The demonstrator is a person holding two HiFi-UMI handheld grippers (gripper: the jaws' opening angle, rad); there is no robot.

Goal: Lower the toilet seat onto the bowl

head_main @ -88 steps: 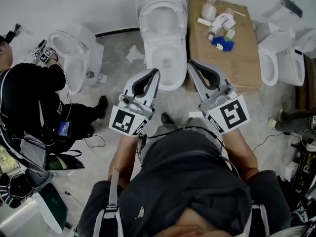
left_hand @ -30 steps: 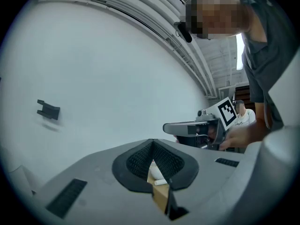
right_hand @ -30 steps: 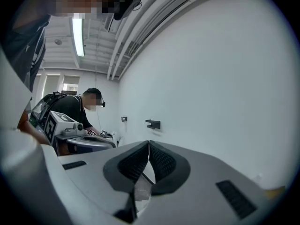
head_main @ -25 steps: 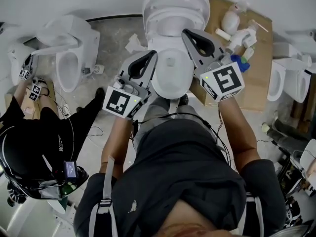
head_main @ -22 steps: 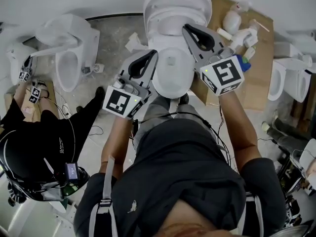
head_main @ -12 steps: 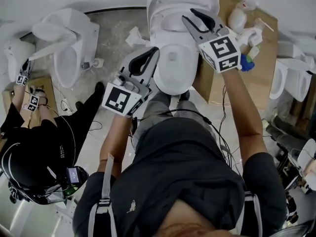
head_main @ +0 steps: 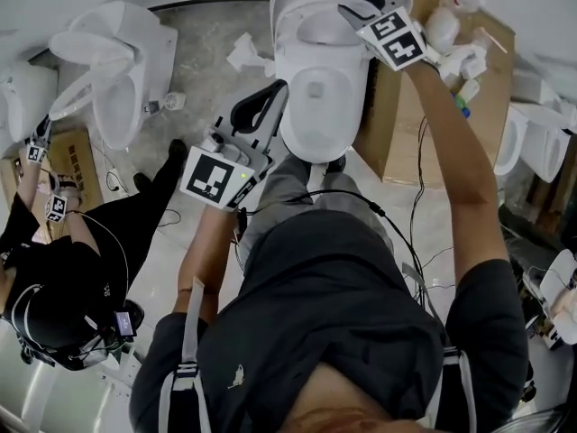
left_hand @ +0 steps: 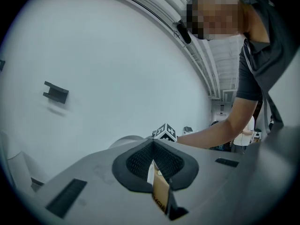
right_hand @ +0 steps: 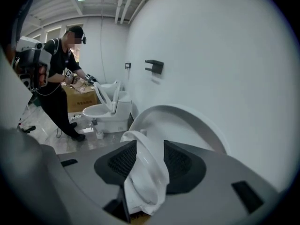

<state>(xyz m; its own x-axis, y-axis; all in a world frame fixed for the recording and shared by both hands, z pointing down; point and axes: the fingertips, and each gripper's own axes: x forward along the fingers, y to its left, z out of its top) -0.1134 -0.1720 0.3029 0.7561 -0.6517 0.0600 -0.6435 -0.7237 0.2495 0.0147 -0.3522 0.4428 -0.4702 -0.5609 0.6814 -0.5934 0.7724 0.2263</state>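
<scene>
I can read no text, brand or number anywhere. My left marker cube (head_main: pixel 215 177) and right marker cube (head_main: pixel 397 41) carry only black-and-white square code patterns, with no letters or digits. The tan tag (left_hand: pixel 161 196) in the left gripper view and the cardboard box (right_hand: pixel 82 100) in the right gripper view both bear dark print, too blurred or small to read.

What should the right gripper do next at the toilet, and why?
Probably close the right gripper on the raised toilet seat. Its jaws have just been opening and straddle the seat's rim without clamping it, so a firm hold seems needed before the seat can be swung down onto the bowl.
</scene>
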